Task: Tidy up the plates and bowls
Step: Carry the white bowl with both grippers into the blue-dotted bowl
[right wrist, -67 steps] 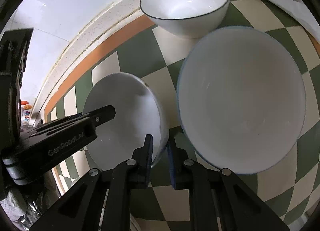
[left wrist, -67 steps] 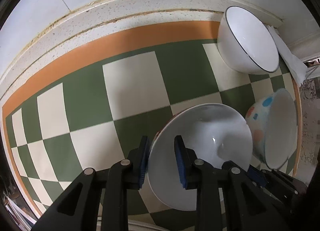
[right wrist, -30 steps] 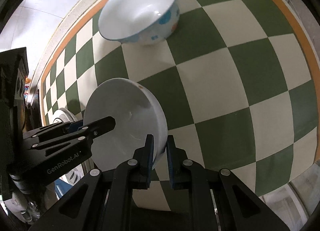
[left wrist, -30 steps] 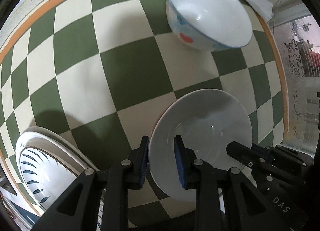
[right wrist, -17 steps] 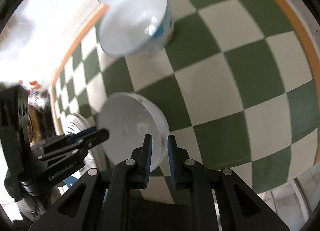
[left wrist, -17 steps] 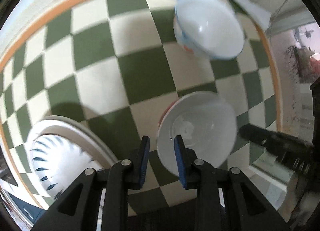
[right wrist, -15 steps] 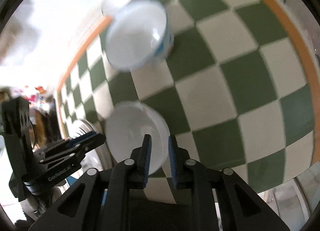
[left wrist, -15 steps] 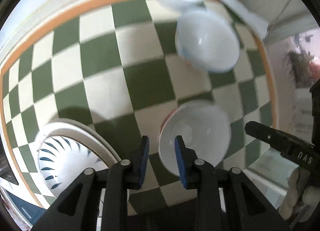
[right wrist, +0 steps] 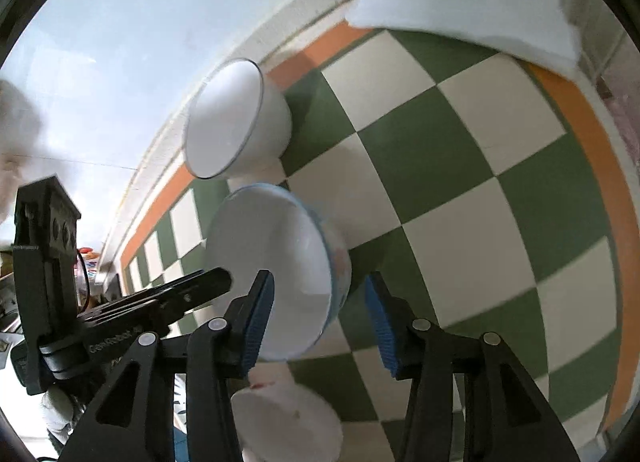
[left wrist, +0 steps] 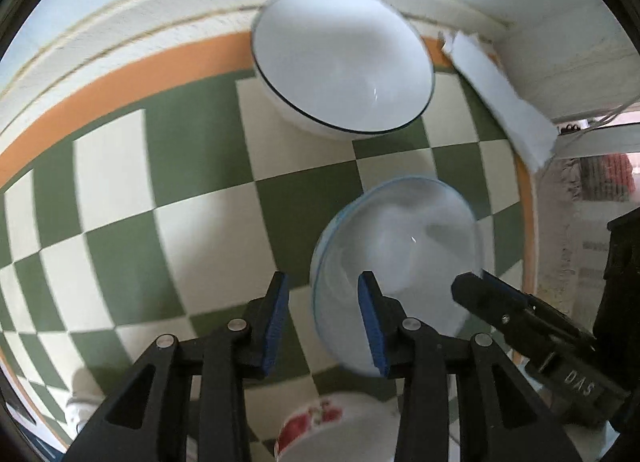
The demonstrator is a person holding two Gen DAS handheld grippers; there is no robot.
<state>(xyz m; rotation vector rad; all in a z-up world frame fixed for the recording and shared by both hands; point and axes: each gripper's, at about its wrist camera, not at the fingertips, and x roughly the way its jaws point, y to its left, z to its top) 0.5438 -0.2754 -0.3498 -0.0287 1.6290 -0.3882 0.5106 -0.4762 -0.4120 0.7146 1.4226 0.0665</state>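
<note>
A blue-rimmed bowl with coloured spots (left wrist: 396,258) sits on the checked cloth; it also shows in the right wrist view (right wrist: 280,274). My left gripper (left wrist: 322,318) is open with the bowl's left rim between its jaws. My right gripper (right wrist: 320,322) is open with the bowl's right rim between its jaws. A white bowl with a dark rim (left wrist: 344,62) stands beyond near the wall, seen also in the right wrist view (right wrist: 232,122). A white bowl with red flowers (left wrist: 332,430) lies below the grippers, at the bottom edge (right wrist: 288,422).
The green and cream checked cloth (left wrist: 208,230) has an orange border along the wall. A folded white cloth (left wrist: 500,102) lies at the back right corner, shown also in the right wrist view (right wrist: 472,14). The counter edge runs on the right.
Both grippers let go of the red-flowered bowl, which now lies below them. Both have opened and moved forward to the blue-rimmed bowl. The patterned plate has left the view.
</note>
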